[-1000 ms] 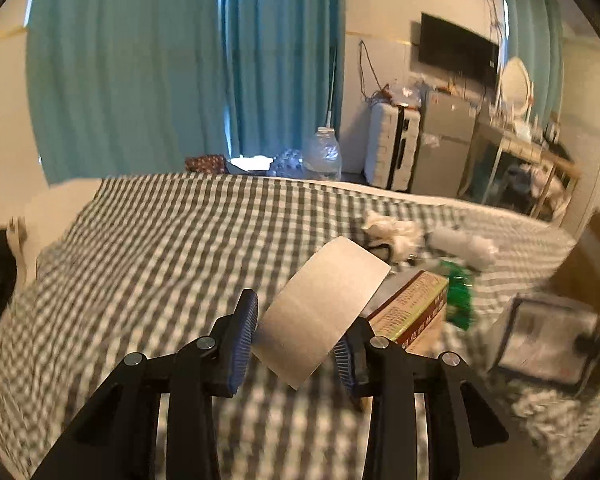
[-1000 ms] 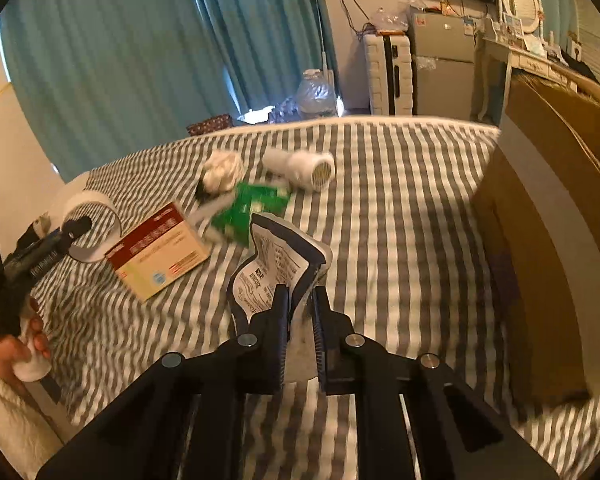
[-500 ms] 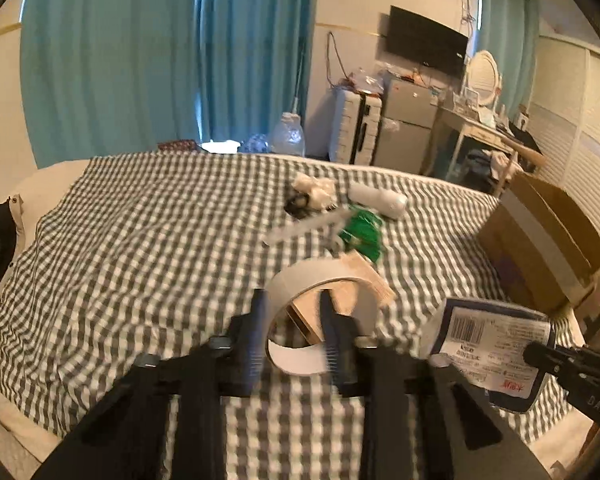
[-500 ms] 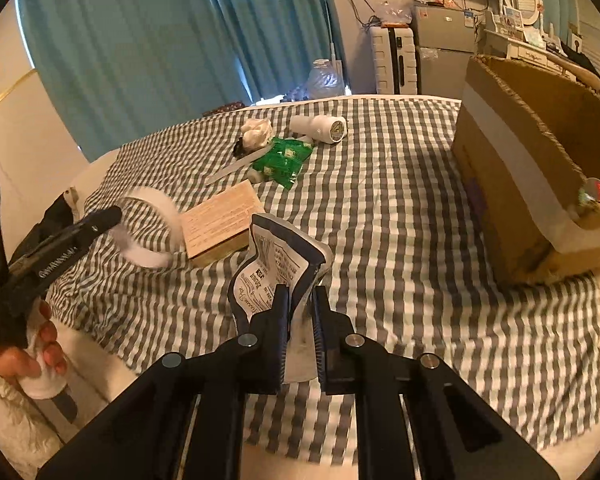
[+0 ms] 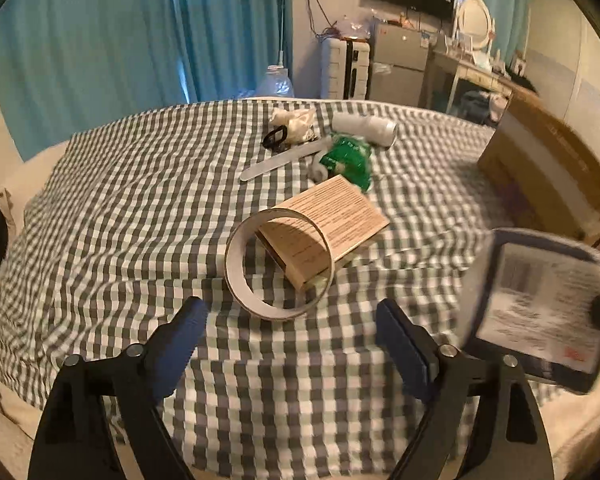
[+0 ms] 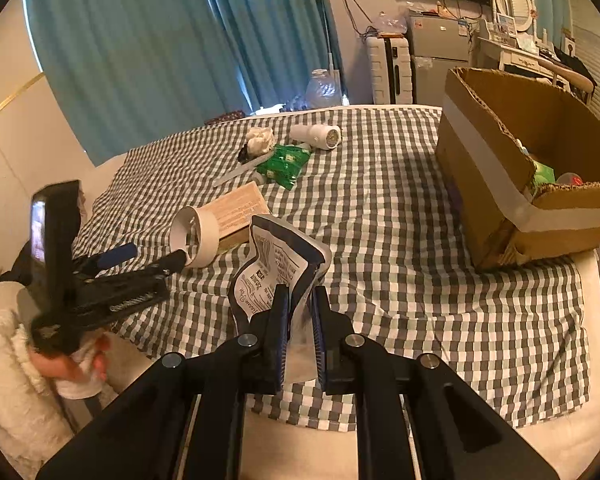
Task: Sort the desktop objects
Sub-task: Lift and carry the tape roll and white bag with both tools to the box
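My left gripper [image 5: 291, 326] is open and empty, just behind a roll of tape [image 5: 278, 263] that stands on edge on the checked cloth [image 5: 140, 200], leaning on a tan box [image 5: 328, 228]. The tape roll [image 6: 196, 238] and the left gripper [image 6: 152, 258] also show in the right wrist view. My right gripper [image 6: 302, 312] is shut on a white and dark blue pouch [image 6: 276, 264], held above the cloth's near edge. The pouch [image 5: 540, 308] shows blurred at the right in the left wrist view.
An open cardboard box [image 6: 532, 168] with items inside stands at the right. Further back lie a green packet [image 6: 286, 160], a white bottle [image 6: 316, 136], a crumpled tissue [image 6: 260, 138] and a flat white stick [image 5: 284, 158]. Curtains and furniture stand beyond.
My left gripper opened and let go of the tape roll, which now stands on the cloth against the tan box. Both grippers pulled back toward the near edge. The right still holds the pouch.
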{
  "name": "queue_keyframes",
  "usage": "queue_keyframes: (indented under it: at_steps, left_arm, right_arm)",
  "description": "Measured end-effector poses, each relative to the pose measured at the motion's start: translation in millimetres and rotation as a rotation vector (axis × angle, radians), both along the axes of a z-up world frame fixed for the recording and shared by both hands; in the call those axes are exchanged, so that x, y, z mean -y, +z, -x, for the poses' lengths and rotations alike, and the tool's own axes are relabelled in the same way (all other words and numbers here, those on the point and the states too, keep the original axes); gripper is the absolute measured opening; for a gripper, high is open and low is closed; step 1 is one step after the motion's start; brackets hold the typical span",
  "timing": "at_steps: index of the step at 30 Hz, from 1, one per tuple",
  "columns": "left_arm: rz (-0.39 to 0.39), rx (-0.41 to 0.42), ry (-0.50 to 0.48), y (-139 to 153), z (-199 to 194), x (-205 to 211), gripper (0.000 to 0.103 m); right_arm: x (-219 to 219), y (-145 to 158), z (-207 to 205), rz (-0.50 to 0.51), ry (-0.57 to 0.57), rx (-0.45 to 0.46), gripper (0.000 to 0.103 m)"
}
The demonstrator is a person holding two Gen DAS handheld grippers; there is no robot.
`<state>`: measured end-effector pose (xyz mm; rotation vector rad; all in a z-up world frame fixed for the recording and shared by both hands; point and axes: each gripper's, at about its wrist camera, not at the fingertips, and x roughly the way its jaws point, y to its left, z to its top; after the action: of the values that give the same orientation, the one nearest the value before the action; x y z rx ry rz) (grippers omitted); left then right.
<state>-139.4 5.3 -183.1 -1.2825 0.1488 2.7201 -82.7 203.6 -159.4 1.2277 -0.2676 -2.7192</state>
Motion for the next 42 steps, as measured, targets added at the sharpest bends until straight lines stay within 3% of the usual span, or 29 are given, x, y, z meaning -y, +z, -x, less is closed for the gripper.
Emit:
queue_keyframes:
  at_steps: [3, 8, 13, 17, 21, 25, 33, 35, 39, 42]
  left_arm:
    - [-0.005, 0.007, -0.016, -11.0, 9.3, -4.4, 0.096]
    - [0.027, 0.007, 0.042, -27.0, 26.8, -0.6, 0.097]
    - [-0.032, 0.008, 0.116, -36.8, 46.1, 16.2, 0.103]
    - [-0.11, 0.081, 0.125, -58.1, 66.0, 23.6, 0.103]
    - [-0.128, 0.119, 0.135, -78.9, 75.1, 29.5, 0.103]
    - [-0.159, 0.079, 0.105, -68.8, 69.5, 27.9, 0.08]
    - [-0.143, -0.019, -0.003, -35.5, 42.1, 9.3, 0.08]
    - [-0.13, -0.04, -0.034, -26.1, 33.2, 5.2, 0.066]
    - [-0.123, -0.028, -0.091, -16.1, 22.0, -3.9, 0.067]
    - [-0.09, 0.037, -0.096, -26.0, 23.2, -10.2, 0.08]
  right_arm:
    - [-2.0, -4.5, 3.3, 0.007, -0.003, 0.011, 0.011]
    - [-2.5, -17.7, 14.6, 0.016, 0.009, 0.037, 0.011]
    - [-3.9, -31.2, 31.4, 0.036, 0.023, 0.064, 0.011]
    - [-4.4, -42.3, 41.3, 0.032, 0.029, 0.086, 0.011]
    - [-5.4, -48.6, 44.7, 0.038, 0.031, 0.101, 0.011]
    - [-8.1, -49.4, 46.2, 0.04, 0.025, 0.105, 0.011]
    - [-4.9, -38.3, 37.3, 0.03, 0.025, 0.082, 0.011]
    - [-4.6, -34.1, 34.5, 0.029, 0.024, 0.072, 0.011]
    - [-3.2, -27.7, 27.5, 0.029, 0.021, 0.061, 0.011]
    - [-2.2, -24.7, 23.0, 0.021, 0.02, 0.056, 0.011]
